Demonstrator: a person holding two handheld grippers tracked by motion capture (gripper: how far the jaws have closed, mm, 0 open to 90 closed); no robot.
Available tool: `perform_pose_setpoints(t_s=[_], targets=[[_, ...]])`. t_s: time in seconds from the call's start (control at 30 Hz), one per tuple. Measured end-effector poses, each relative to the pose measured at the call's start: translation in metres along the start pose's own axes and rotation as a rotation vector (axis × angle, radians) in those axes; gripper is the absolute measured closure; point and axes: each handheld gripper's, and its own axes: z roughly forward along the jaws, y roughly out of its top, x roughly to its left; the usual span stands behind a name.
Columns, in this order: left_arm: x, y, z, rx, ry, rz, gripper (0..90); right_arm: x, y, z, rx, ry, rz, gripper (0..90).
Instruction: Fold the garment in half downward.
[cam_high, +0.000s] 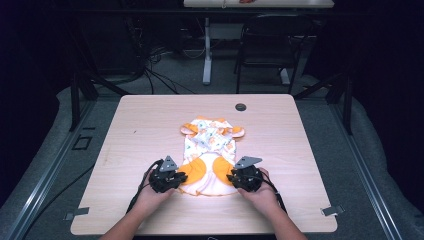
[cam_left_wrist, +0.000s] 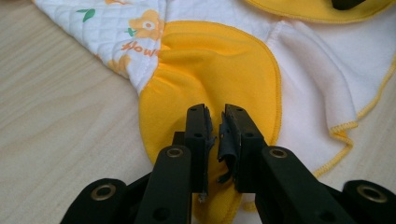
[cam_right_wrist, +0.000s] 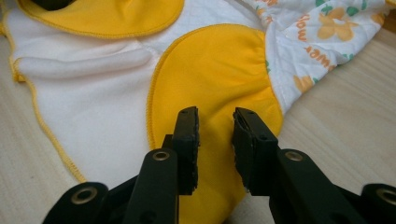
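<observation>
Soft white and orange baby clothes (cam_high: 211, 150) lie flat on the table, and both tongs, the left gripper (cam_left_wrist: 215, 135) nearly together and the right gripper (cam_right_wrist: 215, 140) apart, sit over the near orange patches, likely ready to pinch them.

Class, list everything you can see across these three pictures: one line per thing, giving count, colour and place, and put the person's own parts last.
Table: one, light wood, centre of the high view.
Garment: one, white with orange flower print and yellow patches, lying on the table's near middle.
Grommet: one, dark, near the table's far edge.
Chair: one, black, on the floor beyond the table.
Far table: one, pale, at the top edge.
Cables: several, black, on the floor behind the table.
Left hand-held gripper: one, black, jaws nearly closed over a yellow patch.
Right hand-held gripper: one, black, jaws apart over the other yellow patch.
Hands: two, at the near edge.
</observation>
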Motion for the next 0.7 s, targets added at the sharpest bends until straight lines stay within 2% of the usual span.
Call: perform_pose_setpoints(t_s=[0.23,0.43,0.47,0.7], targets=[[-0.008,-0.007,-0.01,0.032,-0.026,0.038,79.6,0.012,-0.001,-0.006,0.036,0.023,-0.027,70.2],[-0.017,-0.018,-0.022,0.035,-0.047,0.034,79.6,0.024,-0.003,-0.012,0.071,0.061,-0.062,70.2],[-0.018,-0.02,-0.023,0.04,-0.051,0.037,79.6,0.028,-0.004,-0.014,0.079,0.07,-0.079,70.1],[-0.03,-0.028,-0.033,0.052,-0.076,0.035,79.6,0.038,-0.014,-0.024,0.078,0.101,-0.097,70.0]])
